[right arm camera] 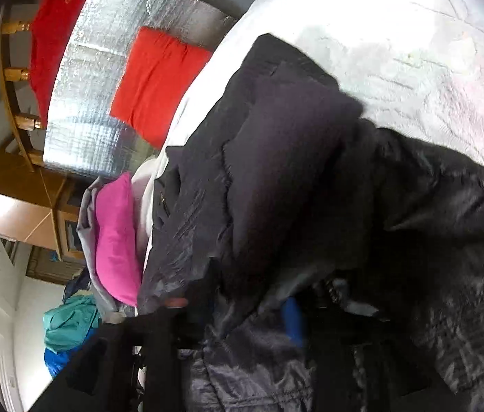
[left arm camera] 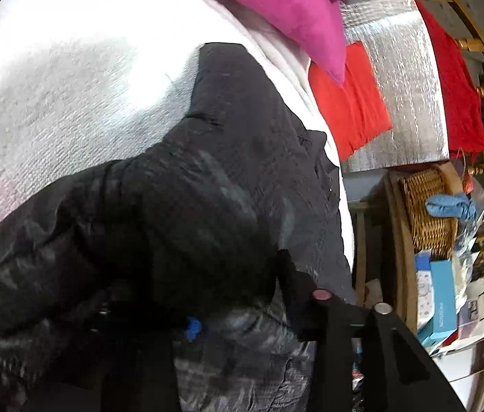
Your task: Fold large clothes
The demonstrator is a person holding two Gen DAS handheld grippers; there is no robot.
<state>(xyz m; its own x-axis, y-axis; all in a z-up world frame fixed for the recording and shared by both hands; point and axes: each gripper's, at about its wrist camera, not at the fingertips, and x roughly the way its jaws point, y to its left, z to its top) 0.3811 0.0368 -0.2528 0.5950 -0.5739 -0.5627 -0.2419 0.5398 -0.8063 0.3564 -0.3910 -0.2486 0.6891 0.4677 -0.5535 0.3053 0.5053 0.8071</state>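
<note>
A: Entry. The black quilted puffer jacket (left arm camera: 207,171) lies bunched on the white textured bedspread (left arm camera: 53,103). It runs from the near edge toward the far side, and its far end stops short of the magenta pillow (left arm camera: 276,7). Both claws are buried in the near end of it.

B: State of the claws?

A: Left gripper (left arm camera: 200,292): the fingers stand apart with jacket fabric heaped between and over them. I cannot tell whether the pads are pressing on it. Right gripper (right arm camera: 269,309): same reading. The fingers are spread and shell fabric fills the gap, but the contact itself is hidden, so I cannot tell there either.

B: Handling notes?

A: My judgement is that it is light for its bulk, soft and springy. The padding should push back, so a fold will likely puff open unless it is pressed flat. The shell looks sleek with a slight sheen, so it is probably slippery, and a pinch on a single layer may slide out. Nothing fragile. There is a zip, which is harder than the rest.

B: Where to take hold?

A: I would go for seams or hems, where stitching thins the padding and gives the pads an edge. One claw to each side of the near end, well apart, so the cloth hangs evenly. Avoid the fat middle of a quilted panel.
</note>
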